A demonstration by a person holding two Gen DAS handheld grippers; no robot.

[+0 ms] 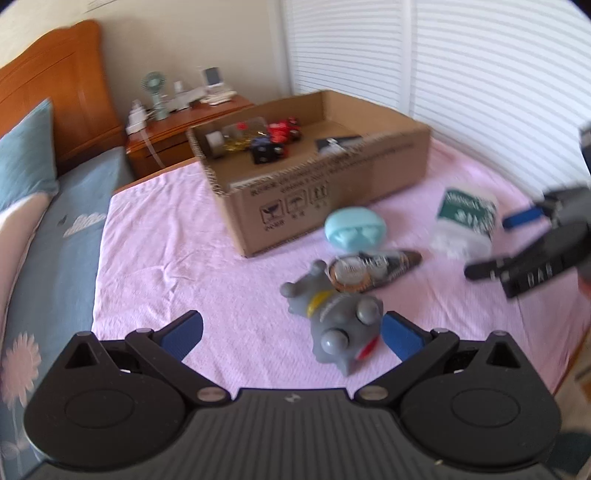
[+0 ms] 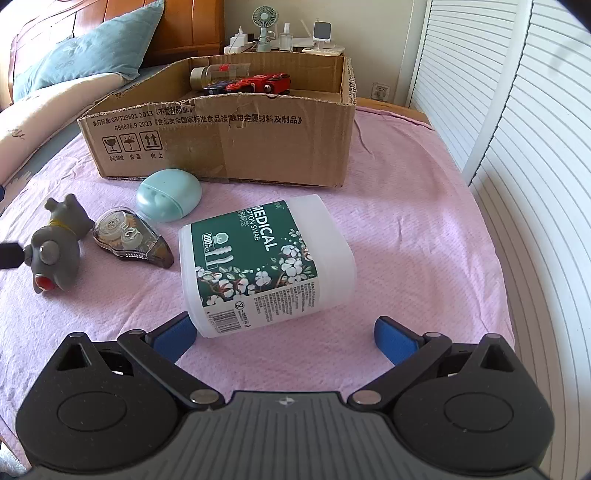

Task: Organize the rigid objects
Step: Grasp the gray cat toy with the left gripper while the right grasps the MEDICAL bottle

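Our left tongs [image 1: 291, 338] are spread wide and hold nothing. The soft grey rubber animal toy with big round eyes [image 1: 334, 325] lies on its side between their blue tips, close to the right tip. Our right tongs [image 2: 286, 338] are spread wide too, with nothing in them. The white plastic tub of cotton swabs with a dark green flower label [image 2: 264, 264] lies on its side just in front of them, and its near corner sits right beside the left blue tip. All of these things lie on the pink blanket [image 2: 406, 229] that covers the bed. Next to the grey toy is the clear see-through tape roller with a dark pointed end [image 2: 133, 238], and the two are almost touching. A little farther off is the light blue round plastic case [image 2: 169, 199], just in front of the open brown cardboard box [image 2: 229, 147]. Inside the box, at the far side, we can see a red toy car [image 2: 260, 84] and a clear bottle with a gold cap [image 2: 218, 74] lying down. Behind the box stands a wooden bedside stand [image 1: 177, 129] with a small green fan [image 2: 264, 22] on it. A blue pillow [image 2: 92, 48] leans by the wooden headboard [image 1: 55, 74].
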